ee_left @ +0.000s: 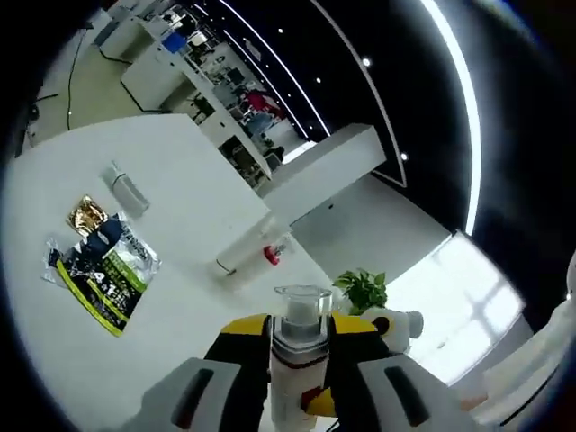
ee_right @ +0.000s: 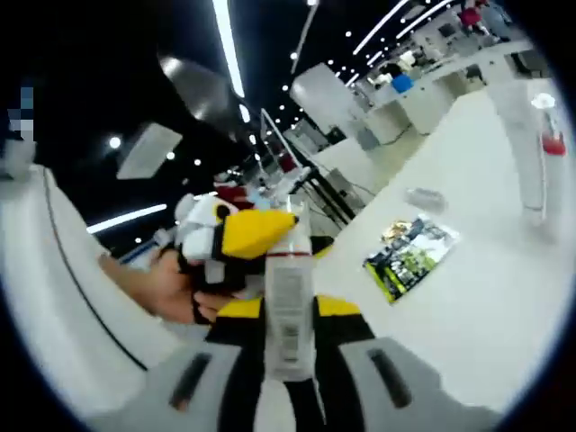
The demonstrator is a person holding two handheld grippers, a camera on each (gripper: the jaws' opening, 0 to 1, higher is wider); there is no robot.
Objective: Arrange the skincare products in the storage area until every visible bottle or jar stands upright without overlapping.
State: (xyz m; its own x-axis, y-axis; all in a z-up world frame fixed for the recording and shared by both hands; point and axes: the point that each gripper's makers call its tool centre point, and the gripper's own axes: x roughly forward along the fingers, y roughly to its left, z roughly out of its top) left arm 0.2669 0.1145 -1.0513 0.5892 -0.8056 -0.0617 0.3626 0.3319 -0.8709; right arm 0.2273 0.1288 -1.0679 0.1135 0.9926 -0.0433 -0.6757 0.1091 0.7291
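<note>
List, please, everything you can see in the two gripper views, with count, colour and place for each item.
pump bottle: one, white body with a clear cap, upright between the left gripper's jaws.
labelled bottle: one, pale with a printed label, between the right gripper's jaws.
sachet pack: one, green, black and white, flat on the table.
gold sachet: one, beside the pack.
clear tube: one, lying beyond the sachets.
tall white bottle: one, with a red part at one end, lying on the table.
potted plant: one, green, past the table edge.
table: one, white.
left gripper: yellow and black.
right gripper: yellow and black.
hand: one, holding the left gripper.
</note>
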